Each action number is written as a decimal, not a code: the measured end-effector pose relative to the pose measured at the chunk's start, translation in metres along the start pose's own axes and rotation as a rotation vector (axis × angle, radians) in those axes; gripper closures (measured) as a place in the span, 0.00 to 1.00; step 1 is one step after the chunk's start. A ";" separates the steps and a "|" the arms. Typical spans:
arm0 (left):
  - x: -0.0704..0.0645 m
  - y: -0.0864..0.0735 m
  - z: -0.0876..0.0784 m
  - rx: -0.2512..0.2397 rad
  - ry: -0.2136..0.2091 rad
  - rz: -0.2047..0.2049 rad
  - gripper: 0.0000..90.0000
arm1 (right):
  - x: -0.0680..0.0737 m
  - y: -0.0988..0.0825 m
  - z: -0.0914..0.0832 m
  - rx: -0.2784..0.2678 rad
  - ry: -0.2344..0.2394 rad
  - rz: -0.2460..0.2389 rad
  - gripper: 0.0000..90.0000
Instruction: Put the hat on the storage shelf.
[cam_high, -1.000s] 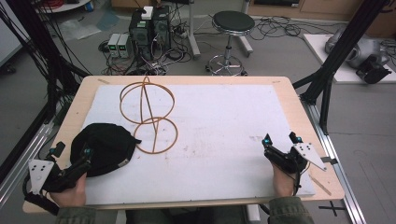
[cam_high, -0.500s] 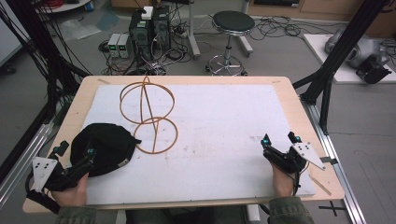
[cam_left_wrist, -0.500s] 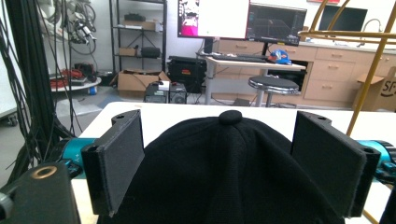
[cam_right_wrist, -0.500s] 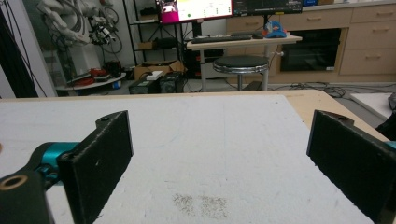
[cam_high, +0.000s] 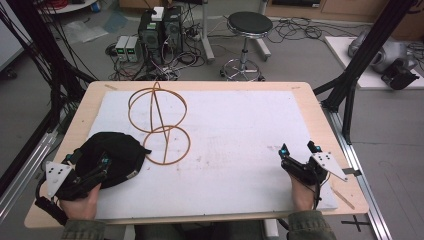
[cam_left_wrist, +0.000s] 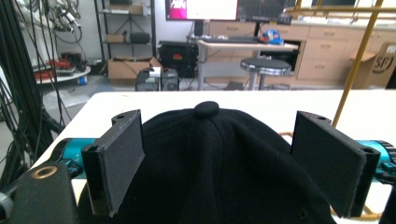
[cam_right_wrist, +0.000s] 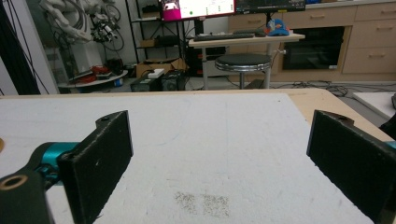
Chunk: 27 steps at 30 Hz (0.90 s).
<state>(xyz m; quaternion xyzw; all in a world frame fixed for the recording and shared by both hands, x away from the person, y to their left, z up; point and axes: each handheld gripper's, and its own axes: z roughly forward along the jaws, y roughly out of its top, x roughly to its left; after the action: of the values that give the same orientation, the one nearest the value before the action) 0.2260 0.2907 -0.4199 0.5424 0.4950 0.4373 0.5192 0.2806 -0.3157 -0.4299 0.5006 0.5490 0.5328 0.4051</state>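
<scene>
A black cap (cam_high: 117, 152) lies on the white mat (cam_high: 240, 130) at the near left. My left gripper (cam_high: 90, 159) reaches over its near edge. In the left gripper view the cap (cam_left_wrist: 210, 163) bulges up between the two jaws, which stand wide apart on either side of its crown; the left gripper (cam_left_wrist: 219, 126) is open. Touching the cap's far right side is a gold wire stand (cam_high: 159, 122) made of hoops, and one of its rods (cam_left_wrist: 357, 60) rises at the right. Near the right front edge, my right gripper (cam_high: 297, 147) is open over bare mat (cam_right_wrist: 210, 140).
The mat covers most of a wooden table (cam_high: 320, 105). Beyond the far edge stand a round stool (cam_high: 249, 24), computer boxes (cam_high: 160, 25) and loose cables on the floor. Black frame posts (cam_high: 350, 75) rise at both sides of the table.
My left gripper has slid forward and a little right, further over the cap. The right gripper has stayed where it was.
</scene>
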 end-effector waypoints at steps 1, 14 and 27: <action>0.000 0.000 0.001 0.008 0.002 0.001 0.20 | 0.000 0.000 0.000 0.001 0.001 0.000 0.07; 0.002 -0.003 0.005 0.107 0.019 0.001 0.24 | 0.000 0.000 0.001 0.005 0.002 -0.002 0.07; -0.002 -0.008 0.007 0.210 0.045 -0.002 0.25 | 0.001 -0.001 0.001 0.016 -0.002 0.004 0.07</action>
<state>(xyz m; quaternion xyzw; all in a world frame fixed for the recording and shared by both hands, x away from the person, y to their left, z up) 0.2323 0.2876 -0.4285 0.5835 0.5502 0.3945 0.4486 0.2811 -0.3150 -0.4307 0.5052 0.5519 0.5288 0.4007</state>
